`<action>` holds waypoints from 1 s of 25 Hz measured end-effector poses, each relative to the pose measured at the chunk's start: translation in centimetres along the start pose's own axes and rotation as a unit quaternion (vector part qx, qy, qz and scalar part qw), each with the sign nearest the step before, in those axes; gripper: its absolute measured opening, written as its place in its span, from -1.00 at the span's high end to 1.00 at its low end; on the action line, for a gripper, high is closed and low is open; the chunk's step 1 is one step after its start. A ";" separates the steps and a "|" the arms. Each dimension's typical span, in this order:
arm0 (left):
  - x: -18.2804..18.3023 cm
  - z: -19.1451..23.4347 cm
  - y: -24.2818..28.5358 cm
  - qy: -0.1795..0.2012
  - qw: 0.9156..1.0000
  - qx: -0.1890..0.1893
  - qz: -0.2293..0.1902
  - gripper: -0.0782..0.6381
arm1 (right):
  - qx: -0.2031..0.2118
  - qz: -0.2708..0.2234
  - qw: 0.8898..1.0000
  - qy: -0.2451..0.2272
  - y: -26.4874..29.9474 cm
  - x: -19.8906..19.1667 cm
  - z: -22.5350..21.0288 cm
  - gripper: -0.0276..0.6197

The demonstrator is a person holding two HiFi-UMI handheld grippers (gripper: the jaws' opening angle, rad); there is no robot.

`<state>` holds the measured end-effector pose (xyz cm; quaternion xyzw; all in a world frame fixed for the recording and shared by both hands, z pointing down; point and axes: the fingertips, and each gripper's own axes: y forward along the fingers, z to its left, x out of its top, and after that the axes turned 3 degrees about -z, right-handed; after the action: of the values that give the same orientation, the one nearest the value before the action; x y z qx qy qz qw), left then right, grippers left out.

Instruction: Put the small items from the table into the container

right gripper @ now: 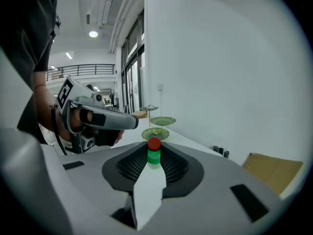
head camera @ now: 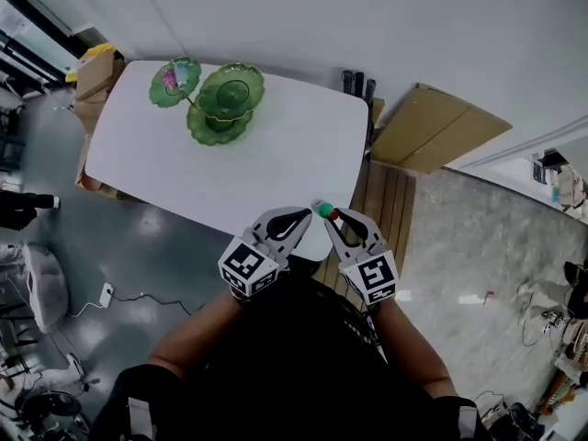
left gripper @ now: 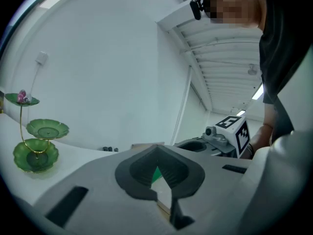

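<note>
Two tongs sit low centre in head view, side by side over near corner of white worktop (head camera: 276, 154). R tongs (head camera: 333, 217) pinch a small green-and-red piece (head camera: 325, 211). L tongs (head camera: 301, 217) are just beside it; can't tell if they touch it. Container is a 3-tier green dish stand (head camera: 209, 134), upper left of frame at far end of worktop, well apart from both tongs. A pink bit (head camera: 169, 79) lies in the top dish.

L gripper view: tips meet at centre frame, so L tongs look closed. A green sliver (left gripper: 156, 174) shows in the slit below the tips; can't tell what it is. Dish stand at far left edge of frame, R tongs off to the right.

R gripper view: pads narrow and clamped on green-and-red piece, centre frame. The piece is upright in the grip, long axis along the slit btwn pads, red end on top and clear of the tips. Dish stand sits directly above the piece in frame, i.e. straight ahead of the tongs across the worktop. L tongs at left.

Judgement: carry stage, piece off the worktop but not yet at the container. L tongs are a shade nearer the stand, but R has the load. Next move prob a straight reach fwd to a dish, red end leading.
</note>
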<state>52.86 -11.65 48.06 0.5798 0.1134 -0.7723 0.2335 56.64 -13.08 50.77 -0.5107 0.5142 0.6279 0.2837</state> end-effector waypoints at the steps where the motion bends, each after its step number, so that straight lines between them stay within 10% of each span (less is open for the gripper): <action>1: 0.5 -0.1 0.3 0.002 1.000 0.002 -0.005 0.76 | -0.004 -0.009 1.000 0.000 -0.6 0.8 -0.2 0.64; 11: 2.7 0.9 -1.3 0.009 0.999 0.037 -0.016 0.76 | 0.022 -0.031 0.999 0.000 -0.5 3.1 0.7 0.64; 25: 5.4 9.2 -17.9 -0.003 0.982 0.171 -0.076 0.76 | 0.151 -0.045 0.986 -0.053 10.0 9.8 14.0 0.64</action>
<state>35.10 -1.49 44.05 0.5988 0.0223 -0.7974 0.0720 39.81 -4.71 44.47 -0.4504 0.5641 0.5559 0.4122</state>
